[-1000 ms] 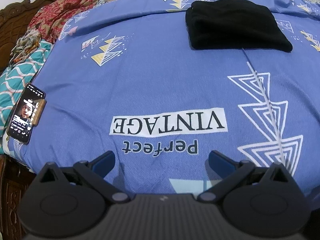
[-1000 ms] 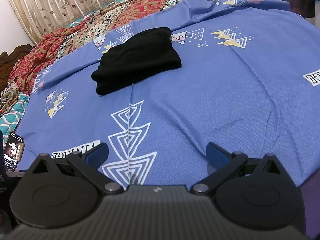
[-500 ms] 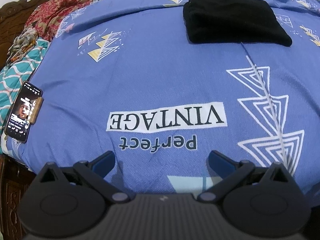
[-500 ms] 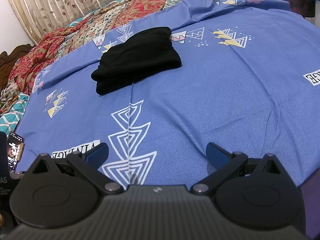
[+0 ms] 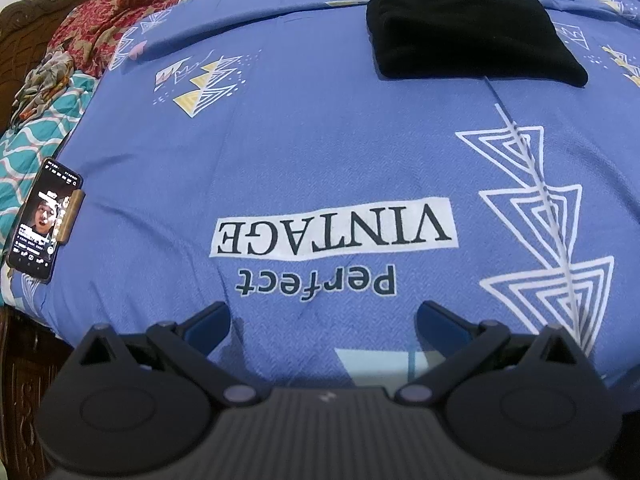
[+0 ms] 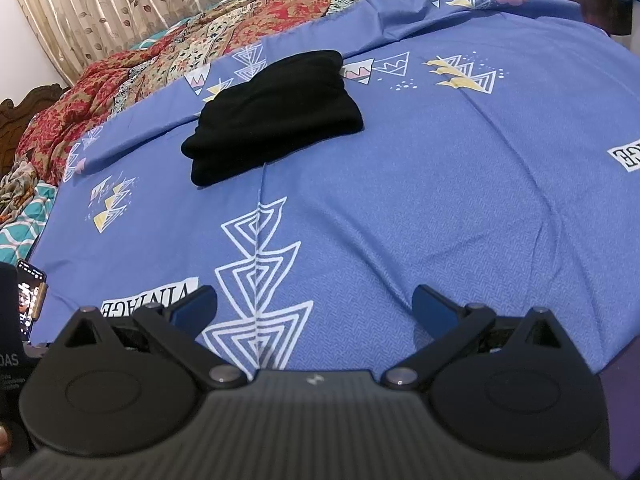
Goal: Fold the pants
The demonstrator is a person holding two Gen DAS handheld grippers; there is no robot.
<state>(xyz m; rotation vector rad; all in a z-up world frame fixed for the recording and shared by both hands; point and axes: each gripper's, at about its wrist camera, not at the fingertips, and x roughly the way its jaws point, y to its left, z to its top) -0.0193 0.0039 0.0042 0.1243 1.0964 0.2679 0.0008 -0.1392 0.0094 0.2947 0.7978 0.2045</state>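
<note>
Left wrist view: left gripper (image 5: 322,322) jaws spread wide, empty, low over the near edge of the blue printed bedsheet (image 5: 340,152). Right gripper (image 6: 314,306) the same: wide apart, nothing held, also at the near edge.

Change over the last 1 s: almost none. Left camera drifted slightly, right one is static; pants haven't moved. Read: fold looks done, both tools backed off.

Black folded pants (image 5: 468,28) lie as a compact stack toward the far edge of the bed, well apart from both tools.

Counts: 2 grippers, 1 pants bundle, 1 black smartphone with lit screen (image 5: 42,220) at the left edge.
</note>
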